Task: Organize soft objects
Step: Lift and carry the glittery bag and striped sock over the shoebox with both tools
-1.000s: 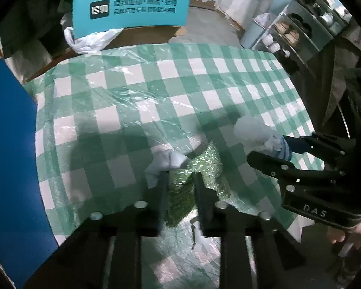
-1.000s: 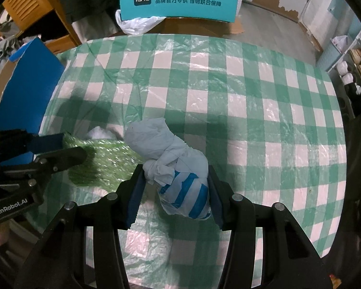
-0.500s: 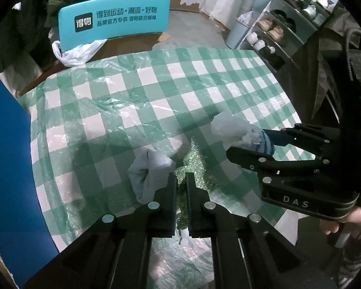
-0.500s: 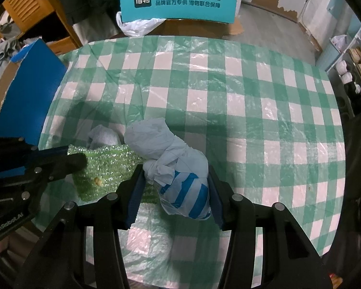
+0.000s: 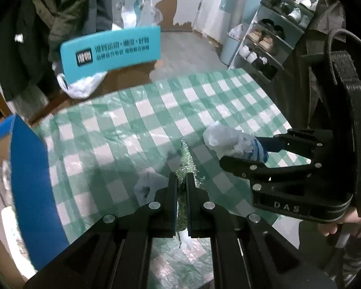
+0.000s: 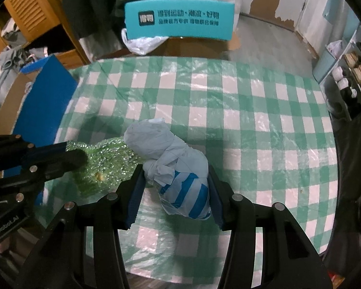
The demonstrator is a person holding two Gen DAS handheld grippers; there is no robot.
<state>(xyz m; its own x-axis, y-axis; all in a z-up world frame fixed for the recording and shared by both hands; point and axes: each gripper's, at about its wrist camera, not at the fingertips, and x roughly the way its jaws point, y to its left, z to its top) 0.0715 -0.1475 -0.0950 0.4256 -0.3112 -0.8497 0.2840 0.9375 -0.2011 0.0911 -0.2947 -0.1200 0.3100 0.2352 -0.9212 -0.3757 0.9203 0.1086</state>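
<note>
My left gripper (image 5: pixel 182 180) is shut on a green glittery soft piece (image 5: pixel 186 161), held edge-on above the green checked tablecloth (image 5: pixel 122 130). In the right wrist view the green piece (image 6: pixel 108 159) hangs from the left gripper (image 6: pixel 74 155) at the left. My right gripper (image 6: pixel 174 187) is shut on a pale blue bundle with blue and white stripes (image 6: pixel 173 163), lifted above the table. That bundle (image 5: pixel 231 142) and the right gripper (image 5: pixel 243 155) show at the right of the left wrist view. A small pale cloth lump (image 5: pixel 146 185) lies on the table just left of my left fingers.
A blue box (image 6: pixel 41 110) stands at the table's left edge. A teal chair back with printed text (image 6: pixel 180 20) and a white plastic bag (image 6: pixel 142 44) stand behind the table. A shoe rack (image 5: pixel 272 38) is at the far right.
My left gripper closed on the green glittery piece and lifted it off the table. The pale cloth lump stayed on the table. The right gripper kept holding the bundle and rose.
</note>
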